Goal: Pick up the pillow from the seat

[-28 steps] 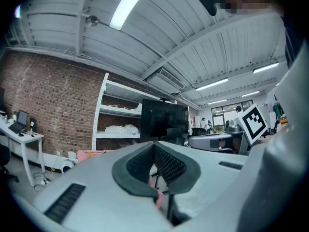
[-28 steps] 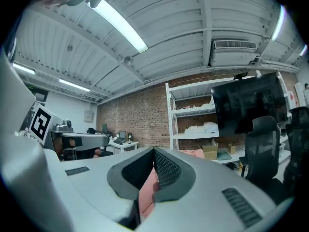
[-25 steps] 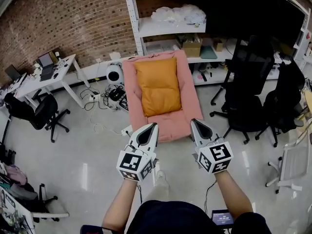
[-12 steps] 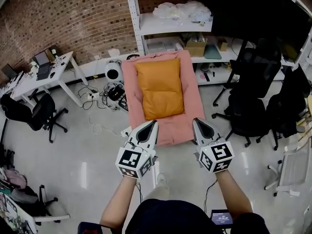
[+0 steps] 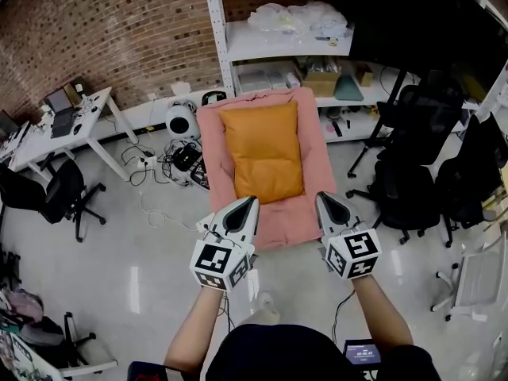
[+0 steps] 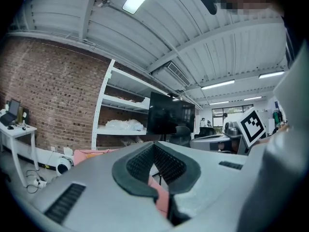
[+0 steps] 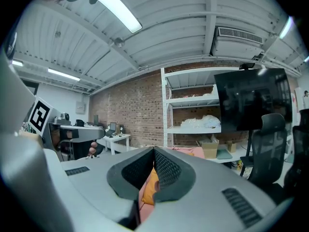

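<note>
While both grippers hang short of the seat [image 5: 308, 206]: pre-grasp, nothing held.
Orange pillow [image 5: 262, 153] lies flat on that pink seat, ahead of the tips. Left gripper [image 5: 246, 206] and right gripper [image 5: 324, 202]: jaws fully closed, empty. Risk: arriving closed, they'd shove the soft pillow instead of pinching it.

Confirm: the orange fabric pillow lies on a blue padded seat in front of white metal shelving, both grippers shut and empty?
No: the padded seat is pink, not blue, as the head view shows. The orange fabric pillow does lie on it before the white metal shelving, with the left gripper and right gripper shut and empty.
</note>
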A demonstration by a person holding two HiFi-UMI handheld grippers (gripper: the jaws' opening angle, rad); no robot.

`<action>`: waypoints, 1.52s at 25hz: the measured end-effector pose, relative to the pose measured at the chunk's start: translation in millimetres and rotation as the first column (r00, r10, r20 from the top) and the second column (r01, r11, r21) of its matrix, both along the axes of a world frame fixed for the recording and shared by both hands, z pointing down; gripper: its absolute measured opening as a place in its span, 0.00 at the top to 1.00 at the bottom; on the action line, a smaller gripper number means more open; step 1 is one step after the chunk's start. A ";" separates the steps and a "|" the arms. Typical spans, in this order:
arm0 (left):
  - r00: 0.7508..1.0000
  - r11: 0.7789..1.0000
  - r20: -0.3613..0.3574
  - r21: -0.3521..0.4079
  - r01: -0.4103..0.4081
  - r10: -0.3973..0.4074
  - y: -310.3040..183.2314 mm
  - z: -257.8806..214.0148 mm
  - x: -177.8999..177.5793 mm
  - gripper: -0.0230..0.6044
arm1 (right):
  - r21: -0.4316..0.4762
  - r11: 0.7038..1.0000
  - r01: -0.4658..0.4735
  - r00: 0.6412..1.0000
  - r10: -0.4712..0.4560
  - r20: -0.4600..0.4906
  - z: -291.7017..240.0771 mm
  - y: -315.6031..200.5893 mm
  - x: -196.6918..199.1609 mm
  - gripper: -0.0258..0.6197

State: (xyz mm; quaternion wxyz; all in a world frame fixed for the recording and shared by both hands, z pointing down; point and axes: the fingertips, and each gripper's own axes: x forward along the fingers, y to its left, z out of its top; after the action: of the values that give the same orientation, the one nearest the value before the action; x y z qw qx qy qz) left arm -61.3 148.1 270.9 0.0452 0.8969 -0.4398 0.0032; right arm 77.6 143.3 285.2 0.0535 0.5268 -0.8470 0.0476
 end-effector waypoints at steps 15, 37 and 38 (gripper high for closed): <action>0.999 0.999 -0.007 -0.017 -0.046 0.046 -68.1 11.6 -27.0 0.96 | -0.006 1.000 -0.028 0.999 0.028 -0.042 4.9 -69.3 -34.5 0.93; 1.000 0.999 0.009 -0.047 0.021 -0.020 -139.8 28.9 -22.5 0.96 | -0.009 0.999 0.051 0.996 -0.052 -0.069 25.5 -151.5 -25.6 0.93; 1.000 0.998 0.011 -0.051 0.025 -0.025 -145.1 30.9 -21.0 0.96 | -0.013 0.998 0.056 0.996 -0.056 -0.068 27.4 -157.2 -23.8 0.93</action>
State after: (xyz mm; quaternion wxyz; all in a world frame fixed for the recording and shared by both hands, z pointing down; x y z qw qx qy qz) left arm -82.3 3.1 301.8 0.0658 0.8899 -0.4510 0.0187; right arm 53.7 -13.9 312.6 0.0866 0.5039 -0.8588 0.0330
